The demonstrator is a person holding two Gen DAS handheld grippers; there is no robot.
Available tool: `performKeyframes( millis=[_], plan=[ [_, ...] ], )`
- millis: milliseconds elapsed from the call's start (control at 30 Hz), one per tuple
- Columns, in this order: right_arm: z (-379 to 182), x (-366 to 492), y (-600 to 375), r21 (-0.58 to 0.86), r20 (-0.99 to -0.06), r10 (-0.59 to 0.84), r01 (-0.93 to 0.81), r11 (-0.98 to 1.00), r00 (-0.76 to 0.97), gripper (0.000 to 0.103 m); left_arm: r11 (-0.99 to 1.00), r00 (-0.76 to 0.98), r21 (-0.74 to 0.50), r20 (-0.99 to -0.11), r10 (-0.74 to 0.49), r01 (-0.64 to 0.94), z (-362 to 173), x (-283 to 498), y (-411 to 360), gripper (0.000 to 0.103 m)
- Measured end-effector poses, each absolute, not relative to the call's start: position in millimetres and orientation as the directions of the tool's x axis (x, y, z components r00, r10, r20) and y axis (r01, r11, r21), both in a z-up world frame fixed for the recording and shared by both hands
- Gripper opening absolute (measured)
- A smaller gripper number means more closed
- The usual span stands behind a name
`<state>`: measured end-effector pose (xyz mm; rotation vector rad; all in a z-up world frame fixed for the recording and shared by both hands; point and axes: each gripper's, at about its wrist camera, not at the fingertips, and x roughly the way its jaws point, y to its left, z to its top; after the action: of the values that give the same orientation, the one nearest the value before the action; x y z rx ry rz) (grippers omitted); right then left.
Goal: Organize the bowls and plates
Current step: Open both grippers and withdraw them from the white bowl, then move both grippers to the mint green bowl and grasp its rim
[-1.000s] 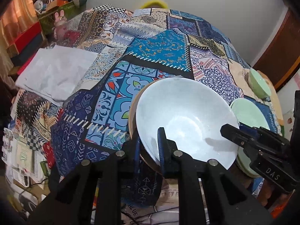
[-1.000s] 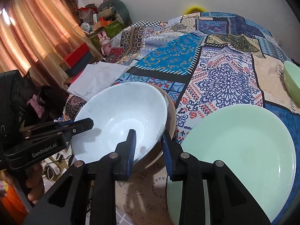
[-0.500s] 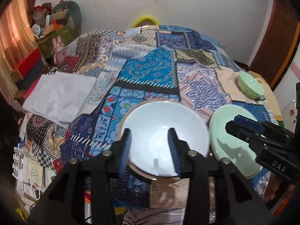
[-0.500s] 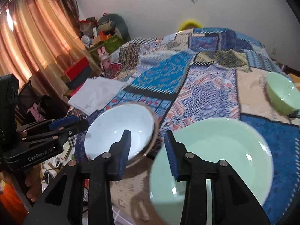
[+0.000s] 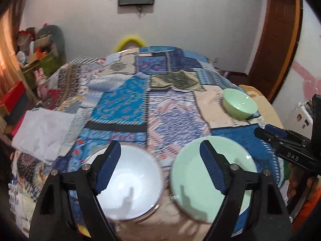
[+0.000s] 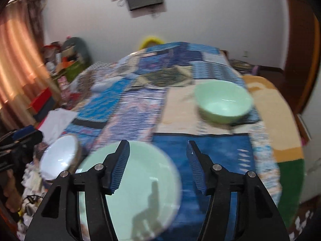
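Note:
A pale blue bowl (image 5: 130, 182) sits in a brown-rimmed plate at the near edge of the patchwork-covered table (image 5: 160, 110). Right of it lies a light green plate (image 5: 200, 176). A green bowl (image 5: 239, 103) stands farther back on the right. My left gripper (image 5: 160, 166) hovers open above the gap between blue bowl and green plate, holding nothing. In the right wrist view the green plate (image 6: 140, 190) is under the left finger, the green bowl (image 6: 222, 100) is ahead, the blue bowl (image 6: 58, 156) at left. My right gripper (image 6: 157, 166) is open and empty.
A white cloth (image 5: 44, 130) lies on the table's left side. Boxes and clutter (image 5: 34, 54) stand beyond the left edge near a curtain. A wooden door frame (image 5: 276, 46) rises at the right. The right gripper's body (image 5: 291, 150) shows at the left view's right edge.
Both grippers opened wide and pulled up and back from the blue bowl, which now rests in the brown-rimmed plate. The right gripper swung right, toward the green bowl.

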<state>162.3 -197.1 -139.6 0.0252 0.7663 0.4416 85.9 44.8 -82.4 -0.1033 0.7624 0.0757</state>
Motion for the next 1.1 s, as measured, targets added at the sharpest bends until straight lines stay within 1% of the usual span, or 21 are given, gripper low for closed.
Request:
performKeyframes(
  millis=[267,500,633,700,767,833,867,900,1000,1033,1100],
  plan=[
    [-136,183,-255,0.139,-0.664,0.295,-0.275,0.951,0.687,0.059,0.997,0.689,-0.071,-0.724,-0.027,-0.035,-91,140,-2,0.083],
    [-139,218,-283,0.158,-0.66,0.279,-0.234,0.959,0.698,0.059,0.999,0.661,-0.048,-0.749,-0.042,0.01,-97,189,-37,0.083],
    [-145,243,-291,0.178,-0.667,0.283,-0.221,0.959,0.689,0.059,0.999,0.645,-0.026,-0.763,-0.046,0.04,-104,213,-52,0.084],
    [-151,260,-294,0.196,-0.685,0.287,-0.209,0.958,0.669,0.059,0.998,0.631,-0.022,-0.774,-0.049,0.051,-109,223,-57,0.084],
    [-156,271,-297,0.217,-0.698,0.297,-0.203,0.955,0.651,0.055,0.998,0.613,-0.022,-0.788,-0.056,0.063,-116,235,-61,0.084],
    [-164,286,-298,0.226,-0.722,0.297,-0.193,0.955,0.625,0.042,0.997,0.599,-0.018,-0.798,-0.06,0.076,-120,243,-66,0.084],
    [-168,292,-298,0.229,-0.734,0.297,-0.189,0.955,0.611,0.04,0.997,0.595,-0.013,-0.802,-0.059,0.083,-123,248,-69,0.084],
    [-171,296,-298,0.23,-0.744,0.297,-0.188,0.955,0.599,0.037,0.996,0.593,-0.009,-0.803,-0.058,0.086,-125,251,-71,0.084],
    [-180,311,-297,0.229,-0.768,0.29,-0.178,0.957,0.571,0.034,0.995,0.585,-0.006,-0.809,-0.063,0.1,-132,260,-76,0.084],
    [-183,316,-297,0.228,-0.776,0.288,-0.176,0.958,0.561,0.03,0.994,0.579,-0.008,-0.812,-0.067,0.105,-135,264,-78,0.084],
    [-187,324,-297,0.23,-0.785,0.289,-0.175,0.957,0.548,0.027,0.994,0.571,-0.012,-0.817,-0.073,0.109,-139,269,-80,0.084]
  ],
)
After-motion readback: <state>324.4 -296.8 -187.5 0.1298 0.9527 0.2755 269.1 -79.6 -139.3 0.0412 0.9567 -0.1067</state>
